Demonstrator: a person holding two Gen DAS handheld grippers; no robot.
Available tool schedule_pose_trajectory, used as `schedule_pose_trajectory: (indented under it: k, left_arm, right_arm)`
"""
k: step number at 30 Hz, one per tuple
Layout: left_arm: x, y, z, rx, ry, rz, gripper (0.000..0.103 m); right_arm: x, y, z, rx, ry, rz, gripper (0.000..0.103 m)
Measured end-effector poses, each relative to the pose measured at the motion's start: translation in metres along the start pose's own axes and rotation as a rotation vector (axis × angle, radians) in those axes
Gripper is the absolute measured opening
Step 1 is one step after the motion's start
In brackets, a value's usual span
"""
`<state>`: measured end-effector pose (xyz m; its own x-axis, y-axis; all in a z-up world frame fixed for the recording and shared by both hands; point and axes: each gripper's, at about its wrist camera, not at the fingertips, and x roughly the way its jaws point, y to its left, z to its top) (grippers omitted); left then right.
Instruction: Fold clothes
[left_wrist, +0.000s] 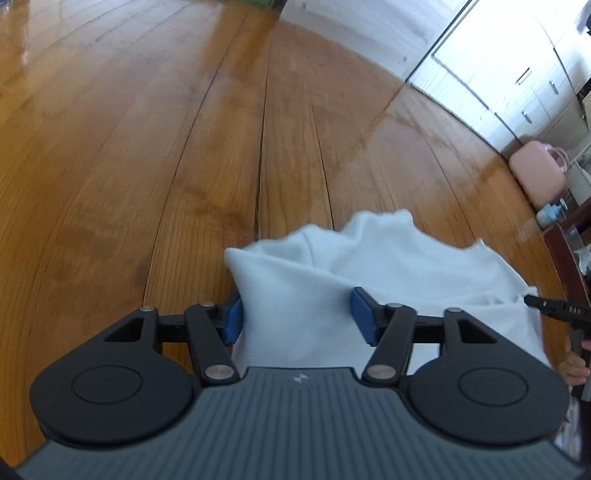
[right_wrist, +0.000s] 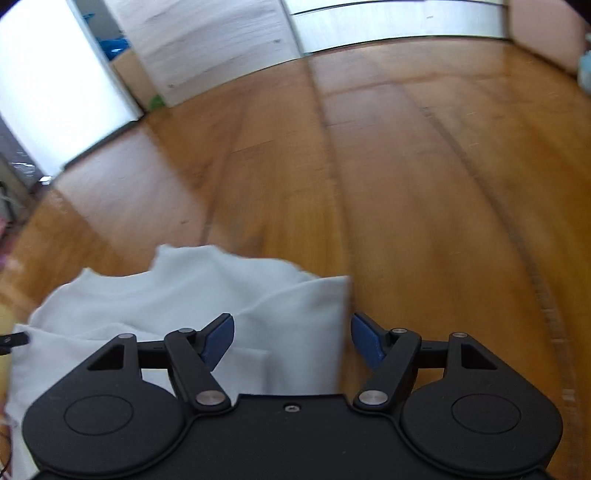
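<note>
wooden floorboards (left_wrist: 147, 147) run glossy and amber under everything, and on them lies a pale blue-white garment (left_wrist: 369, 266), bunched and partly doubled over itself, its far edge wavy and its near part passing under both tools. from the left wrist view the left gripper (left_wrist: 297, 315) stands over the garment's left side with its jaws spread; cloth fills the gap between the blue pads (left_wrist: 233, 319), the left one close against the cloth's edge, but neither looks to be pressing on it. from the right wrist view the right gripper (right_wrist: 293, 338) hangs over the garment's right edge, jaws also spread, the cloth's straight side edge falling between them, nearer the right one and apart from both. this looks like a moment between folds, with the cloth let go or not yet taken. the next move calls for each tool to close on an edge or corner and carry it across evenly so the layers do not slide. white cabinets (left_wrist: 517, 74) stand along the far wall, with a pink case (left_wrist: 535, 173) beside them.
</note>
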<state>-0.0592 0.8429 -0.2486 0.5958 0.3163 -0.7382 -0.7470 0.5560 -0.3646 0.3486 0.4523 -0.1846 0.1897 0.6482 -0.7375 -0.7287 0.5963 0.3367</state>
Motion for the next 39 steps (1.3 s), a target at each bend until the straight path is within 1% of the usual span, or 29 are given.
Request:
schedule_pose_trajectory:
  k: [1, 2, 3, 5, 6, 7, 8, 9, 10, 11, 12, 13, 14, 15, 16, 17, 19, 20, 21, 25, 28, 30, 32, 33, 35, 36, 38, 39]
  left_arm:
    - [0.000, -0.007, -0.001, 0.043, -0.013, 0.034, 0.019]
    - [-0.002, -0.016, -0.001, 0.098, -0.029, 0.068, 0.007]
    - [-0.004, -0.026, -0.002, 0.154, -0.046, 0.103, 0.007]
    - [-0.010, -0.043, -0.004, 0.254, -0.093, 0.166, 0.007]
    - [-0.016, -0.049, -0.006, 0.283, -0.141, 0.189, 0.007]
    - [-0.018, -0.054, -0.009, 0.311, -0.173, 0.212, 0.007]
    - [-0.016, -0.058, -0.013, 0.336, -0.181, 0.236, 0.007]
    - [-0.014, -0.061, -0.016, 0.361, -0.190, 0.260, 0.007]
    - [-0.009, -0.062, -0.020, 0.362, -0.183, 0.279, 0.007]
    - [-0.002, -0.059, -0.023, 0.330, -0.158, 0.291, 0.009]
    - [0.005, -0.055, -0.025, 0.293, -0.131, 0.302, 0.012]
    - [0.006, -0.051, -0.025, 0.246, -0.122, 0.309, 0.020]
    - [0.000, -0.050, -0.025, 0.195, -0.131, 0.323, 0.037]
    - [-0.008, -0.049, -0.022, 0.141, -0.125, 0.346, 0.047]
    - [-0.020, -0.049, -0.021, 0.097, -0.127, 0.352, 0.055]
    - [-0.035, -0.049, -0.021, 0.068, -0.141, 0.339, 0.054]
    - [-0.065, -0.057, -0.026, 0.042, -0.171, 0.318, 0.055]
    - [-0.079, -0.061, -0.030, 0.039, -0.181, 0.312, 0.055]
    - [-0.090, -0.066, -0.035, 0.040, -0.181, 0.313, 0.055]
    - [-0.112, -0.091, -0.062, 0.031, -0.143, 0.333, 0.055]
    - [-0.124, -0.110, -0.084, 0.019, -0.111, 0.302, 0.055]
    - [-0.128, -0.125, -0.104, 0.059, -0.059, 0.311, 0.056]
    - [-0.130, -0.140, -0.126, 0.117, 0.005, 0.332, 0.062]
    - [-0.130, -0.148, -0.140, 0.162, 0.034, 0.353, 0.062]
    - [-0.130, -0.164, -0.177, 0.293, 0.086, 0.419, 0.062]
    - [-0.131, -0.168, -0.193, 0.330, 0.113, 0.438, 0.063]
    - [-0.136, -0.166, -0.218, 0.318, 0.168, 0.438, 0.063]
    - [-0.138, -0.162, -0.225, 0.295, 0.193, 0.437, 0.063]
  right_arm:
    - [0.003, 0.005, -0.002, -0.041, -0.011, -0.003, 0.046]
    - [0.006, 0.012, -0.003, -0.094, -0.010, -0.009, 0.014]
    - [0.007, 0.019, -0.003, -0.142, -0.022, -0.014, 0.013]
    - [-0.004, 0.029, -0.003, -0.207, -0.103, -0.044, 0.011]
    - [-0.013, 0.032, -0.003, -0.211, -0.143, -0.047, 0.011]
    - [-0.018, 0.032, -0.001, -0.204, -0.180, -0.045, 0.011]
    - [-0.020, 0.032, 0.001, -0.196, -0.200, -0.046, 0.011]
    - [-0.018, 0.032, 0.003, -0.189, -0.194, -0.052, 0.011]
    - [-0.014, 0.033, 0.005, -0.190, -0.180, -0.066, 0.011]
    - [-0.007, 0.036, 0.006, -0.204, -0.153, -0.090, 0.011]
    - [0.000, 0.039, 0.007, -0.219, -0.126, -0.114, 0.011]
    - [0.006, 0.041, 0.008, -0.233, -0.099, -0.138, 0.012]
    - [0.010, 0.044, 0.008, -0.240, -0.081, -0.165, 0.019]
    - [0.008, 0.046, 0.008, -0.236, -0.077, -0.198, 0.033]
    - [0.006, 0.049, 0.007, -0.232, -0.072, -0.231, 0.037]
    - [0.002, 0.051, 0.007, -0.220, -0.074, -0.250, 0.043]
    - [-0.013, 0.058, 0.005, -0.175, -0.098, -0.242, 0.044]
    - [-0.023, 0.062, 0.002, -0.159, -0.105, -0.228, 0.048]
    - [-0.032, 0.065, -0.001, -0.144, -0.112, -0.213, 0.054]
    - [-0.064, 0.074, -0.019, -0.097, -0.106, -0.109, 0.057]
    - [-0.084, 0.081, -0.037, -0.061, -0.079, -0.049, 0.057]
    - [-0.098, 0.084, -0.052, -0.048, -0.058, -0.012, 0.057]
    - [-0.113, 0.090, -0.072, -0.063, -0.024, 0.005, 0.057]
    - [-0.117, 0.093, -0.082, -0.084, 0.002, -0.010, 0.060]
    - [-0.124, 0.102, -0.105, -0.140, 0.059, -0.073, 0.061]
    - [-0.129, 0.106, -0.117, -0.171, 0.083, -0.102, 0.061]
    - [-0.139, 0.111, -0.141, -0.202, 0.106, -0.110, 0.061]
    - [-0.145, 0.111, -0.152, -0.197, 0.112, -0.102, 0.061]
